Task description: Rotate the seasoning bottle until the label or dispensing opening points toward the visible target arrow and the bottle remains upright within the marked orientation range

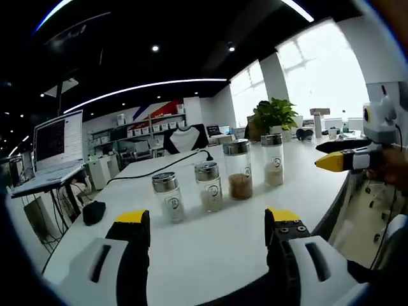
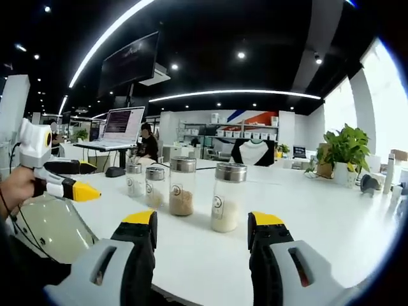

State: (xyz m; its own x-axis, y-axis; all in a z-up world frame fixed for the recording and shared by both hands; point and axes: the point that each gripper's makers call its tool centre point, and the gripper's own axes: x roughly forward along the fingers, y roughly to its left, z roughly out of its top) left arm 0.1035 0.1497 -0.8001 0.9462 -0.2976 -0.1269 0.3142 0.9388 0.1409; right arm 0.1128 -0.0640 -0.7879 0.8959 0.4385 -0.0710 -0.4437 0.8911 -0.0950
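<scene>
Several glass seasoning bottles with metal shaker lids stand upright in a row on the white table (image 1: 210, 255). In the left gripper view the nearest bottle (image 1: 167, 196) holds pale powder, and the third one (image 1: 239, 169) holds brown grains. My left gripper (image 1: 208, 220) is open, a short way in front of the row. The right gripper (image 1: 338, 156) comes in from the right, level with the far end of the row. In the right gripper view my right gripper (image 2: 204, 220) is open before the closest bottle (image 2: 227, 196), and the left gripper (image 2: 75, 182) shows at the left.
An open laptop (image 1: 57, 143) sits on a stand at the left, with a black mouse (image 1: 94, 212) and a black cable (image 1: 159, 169) on the table. A potted plant (image 1: 274, 115) stands behind the row. The table edge curves near the right gripper. A person (image 2: 148, 143) sits far back.
</scene>
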